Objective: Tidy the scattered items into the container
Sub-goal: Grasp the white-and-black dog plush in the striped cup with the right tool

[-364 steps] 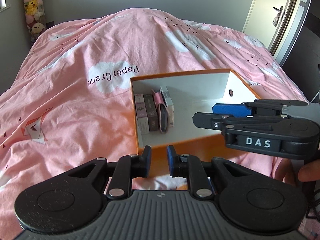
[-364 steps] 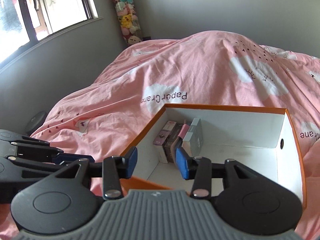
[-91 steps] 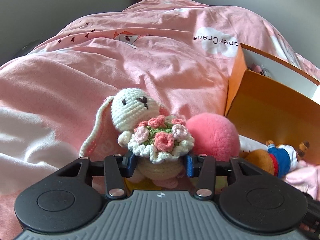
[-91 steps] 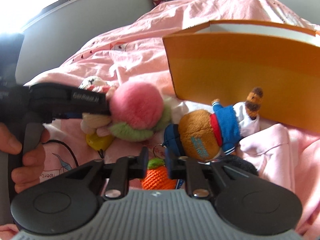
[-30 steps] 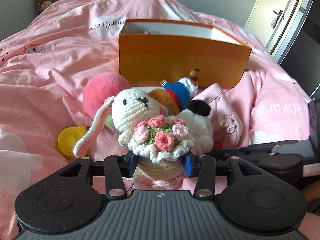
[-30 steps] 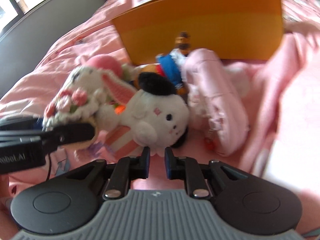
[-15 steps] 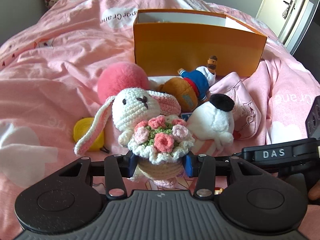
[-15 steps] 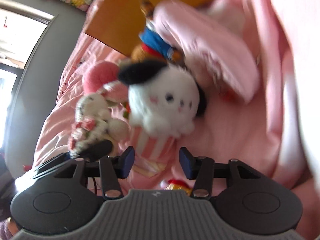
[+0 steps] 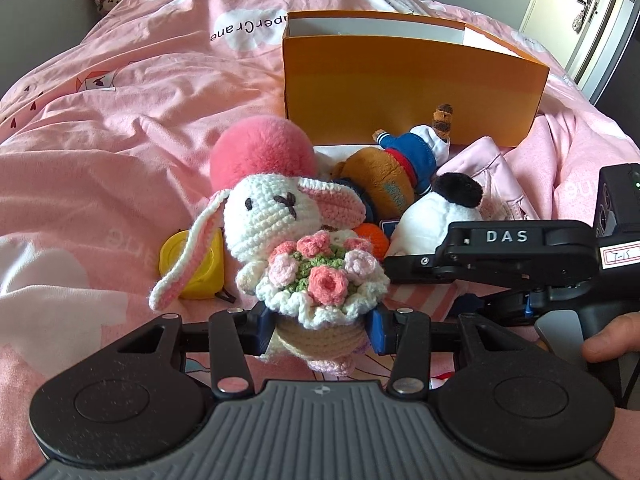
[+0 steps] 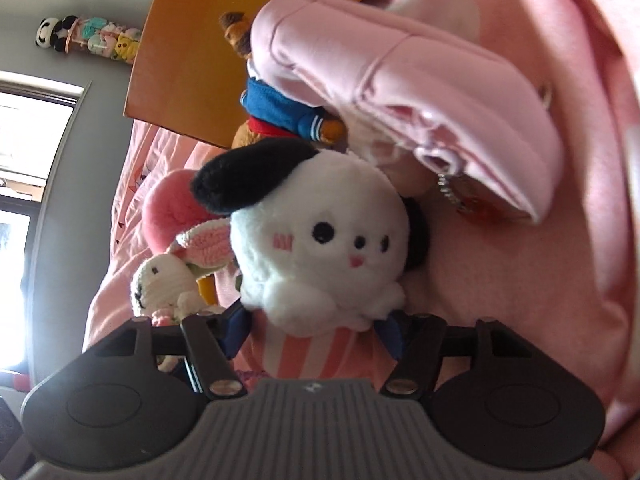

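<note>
My left gripper [image 9: 320, 330] is shut on the base of a crocheted white bunny [image 9: 280, 232] with a flower bouquet, held above the bed. My right gripper [image 10: 316, 336] is open, its fingers on either side of a white plush dog [image 10: 320, 240] with black ears that sits in a pink striped cup; the dog also shows in the left wrist view [image 9: 428, 216]. The orange box [image 9: 412, 88] stands behind the toy pile. A bear in a blue jacket [image 9: 400, 164], a pink pompom [image 9: 260, 148] and a pink pouch [image 10: 420, 92] lie in front of it.
A yellow round item [image 9: 200, 268] and an orange knitted item [image 9: 376, 236] lie among the toys on the pink duvet [image 9: 100, 120]. A door [image 9: 580, 12] is at the far right. A tube of plush toys [image 10: 92, 40] stands by the window wall.
The right gripper has closed in on the white plush dog, which now sits between its wider-open fingers. The left gripper, still holding the bunny, has barely moved.
</note>
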